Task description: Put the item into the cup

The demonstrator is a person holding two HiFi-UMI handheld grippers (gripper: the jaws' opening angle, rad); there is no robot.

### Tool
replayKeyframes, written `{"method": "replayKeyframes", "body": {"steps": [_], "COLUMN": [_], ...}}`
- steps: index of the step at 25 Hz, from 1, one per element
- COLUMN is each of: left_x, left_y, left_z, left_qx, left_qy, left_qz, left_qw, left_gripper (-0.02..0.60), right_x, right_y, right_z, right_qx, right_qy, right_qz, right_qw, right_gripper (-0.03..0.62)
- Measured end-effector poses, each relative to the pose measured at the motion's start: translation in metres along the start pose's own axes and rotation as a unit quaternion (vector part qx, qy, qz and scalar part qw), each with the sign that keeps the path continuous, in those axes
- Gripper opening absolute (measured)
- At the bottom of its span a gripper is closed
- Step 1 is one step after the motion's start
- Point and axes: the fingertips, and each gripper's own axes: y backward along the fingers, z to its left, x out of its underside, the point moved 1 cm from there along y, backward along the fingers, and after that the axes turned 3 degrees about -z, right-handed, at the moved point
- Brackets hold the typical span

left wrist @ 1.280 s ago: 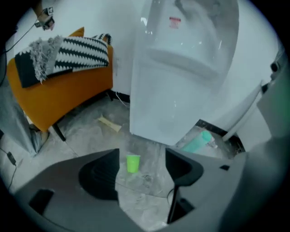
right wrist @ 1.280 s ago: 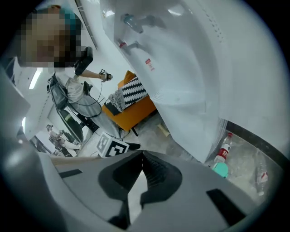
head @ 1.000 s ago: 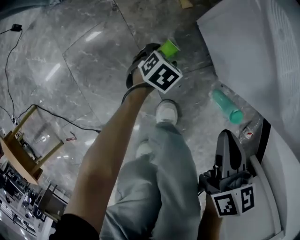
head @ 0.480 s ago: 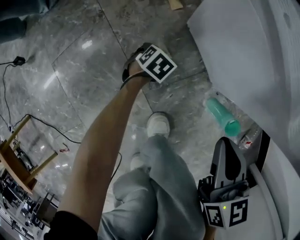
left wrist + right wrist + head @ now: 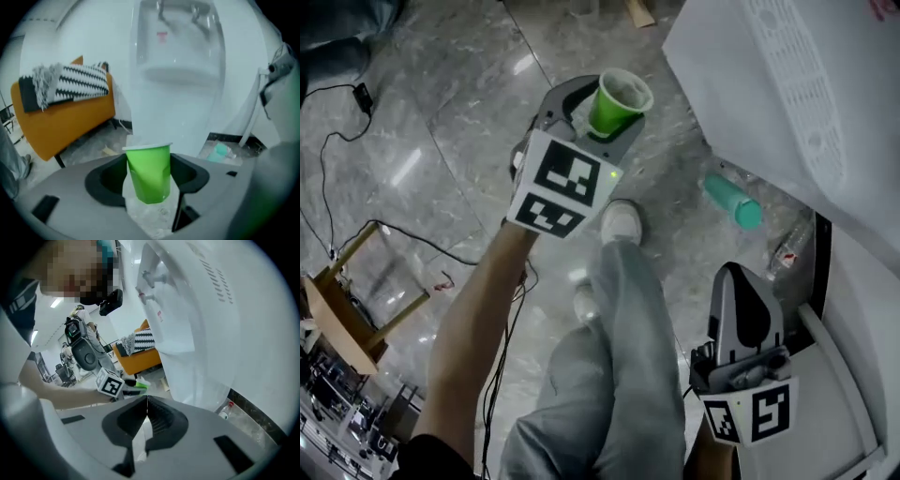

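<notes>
We held the green cup [image 5: 149, 168], left gripper [image 5: 149, 187] jaws just narrowed onto it, right gripper [image 5: 146, 420] pinched together, empty.

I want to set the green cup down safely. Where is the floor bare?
The grey floor is bare at the upper left, between the wooden frame and the shoe. It is crowded at right: the teal bottle and a clear bottle lie beside the white machine.

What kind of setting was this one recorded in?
Probably an indoor lab or studio space: polished grey stone floor, loose cables across it, and an orange sofa with a zigzag throw.
</notes>
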Motion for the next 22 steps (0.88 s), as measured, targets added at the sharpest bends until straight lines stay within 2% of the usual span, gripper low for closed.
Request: {"method": "replayKeyframes", "body": {"steps": [4, 6, 8, 13, 17, 20, 22], "left_x": [-0.131, -0.177, -0.205, -0.239, -0.248, -0.241, -0.237], "left_y": [0.069, 0.083, 0.081, 0.043, 0.026, 0.031, 0.034], "left_z": [-0.013, -0.020, -0.026, -0.039, -0.054, -0.055, -0.054], "left_qx": [0.008, 0.016, 0.024, 0.032, 0.031, 0.031, 0.032], "left_qy": [-0.024, -0.020, -0.013, -0.008, -0.043, -0.064, -0.063], "left_qz": [-0.115, -0.153, -0.173, -0.205, -0.230, -0.222, -0.214], "left_qw": [0.9930, 0.9878, 0.9846, 0.9782, 0.9718, 0.9725, 0.9743], "left_gripper": [0.291, 0.291, 0.291, 0.291, 0.291, 0.291, 0.291], "right_x": [-0.037, -0.051, -0.065, -0.095, -0.093, -0.090, -0.089], "right_y": [0.024, 0.031, 0.035, 0.042, 0.042, 0.040, 0.038], "right_z": [0.023, 0.031, 0.035, 0.032, 0.024, 0.029, 0.030], "right_qx": [-0.013, -0.021, -0.023, -0.024, -0.014, -0.021, -0.025], "right_qy": [-0.003, 0.000, 0.001, 0.018, 0.012, 0.003, -0.001], "right_qz": [-0.008, -0.006, -0.002, 0.004, 0.018, 0.024, 0.026], "right_qw": [1.000, 1.000, 1.000, 1.000, 1.000, 0.999, 0.999], "right_gripper": [0.010, 0.011, 0.011, 0.011, 0.010, 0.010, 0.011]}}
